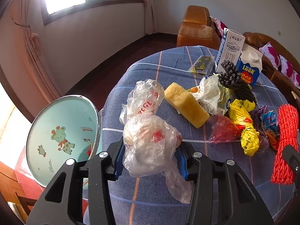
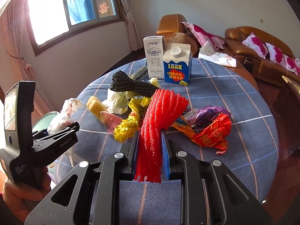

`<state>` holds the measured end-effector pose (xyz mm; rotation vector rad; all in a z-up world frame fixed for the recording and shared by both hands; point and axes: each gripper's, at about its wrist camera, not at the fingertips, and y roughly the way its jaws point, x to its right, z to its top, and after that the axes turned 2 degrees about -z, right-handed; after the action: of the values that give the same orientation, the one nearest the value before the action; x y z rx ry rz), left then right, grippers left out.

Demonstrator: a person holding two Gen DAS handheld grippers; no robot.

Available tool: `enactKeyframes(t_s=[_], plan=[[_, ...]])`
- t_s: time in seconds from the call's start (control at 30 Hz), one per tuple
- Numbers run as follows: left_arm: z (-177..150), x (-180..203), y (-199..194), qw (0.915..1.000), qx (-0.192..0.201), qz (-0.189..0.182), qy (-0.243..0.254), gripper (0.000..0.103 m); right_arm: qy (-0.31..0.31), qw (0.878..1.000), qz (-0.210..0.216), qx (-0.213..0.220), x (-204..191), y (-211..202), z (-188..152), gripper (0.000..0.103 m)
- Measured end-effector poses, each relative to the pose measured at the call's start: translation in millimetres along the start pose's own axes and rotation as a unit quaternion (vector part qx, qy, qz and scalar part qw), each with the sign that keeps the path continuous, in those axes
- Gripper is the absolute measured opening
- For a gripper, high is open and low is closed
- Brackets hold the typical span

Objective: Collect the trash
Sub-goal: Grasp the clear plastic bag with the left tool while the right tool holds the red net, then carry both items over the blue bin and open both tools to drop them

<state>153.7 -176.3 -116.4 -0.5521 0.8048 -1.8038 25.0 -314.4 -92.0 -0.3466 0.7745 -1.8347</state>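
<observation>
The left gripper (image 1: pixel 150 159) pinches a crumpled clear plastic bag (image 1: pixel 150 144) between its blue pads, near the left edge of the table (image 1: pixel 150 61), just beside a mint-green basin (image 1: pixel 61 129) with a giraffe print. The right gripper (image 2: pixel 150 150) is pressed onto a red foam net (image 2: pixel 157 123), which stands up between its fingers. Farther on the blue checked cloth lie a second clear bag (image 1: pixel 144 97), a yellow sponge (image 1: pixel 185 104), a yellow bag (image 1: pixel 243 123), a black net (image 2: pixel 131 85), and two cartons (image 2: pixel 166 63) standing upright at the far side.
</observation>
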Motion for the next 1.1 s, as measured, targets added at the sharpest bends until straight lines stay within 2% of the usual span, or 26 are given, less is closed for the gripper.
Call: enactKeyframes(t_s=[0.2,0.43,0.9,1.1], plan=[[-3.7,-16.4,-25.8,0.9999,0.013,0.001,-0.004,0.045,-0.017,1.000,0.014,0.003,-21.4,-6.5,-2.2,0.022],[-10.5,-45.1,-52.9,0.9989,0.038,0.025,-0.013,0.045,-0.038,0.999,0.029,-0.003,-46.9,-6.4,-6.0,0.022],[-17.0,-92.5,-74.1,0.9968,0.051,0.041,-0.046,0.045,-0.076,0.995,0.064,-0.009,-94.6,-6.5,-8.2,0.022],[-19.4,-119.3,-78.8,0.9945,0.055,0.067,-0.059,0.045,-0.097,0.992,0.085,-0.007,-122.7,-5.6,-6.9,0.022]])
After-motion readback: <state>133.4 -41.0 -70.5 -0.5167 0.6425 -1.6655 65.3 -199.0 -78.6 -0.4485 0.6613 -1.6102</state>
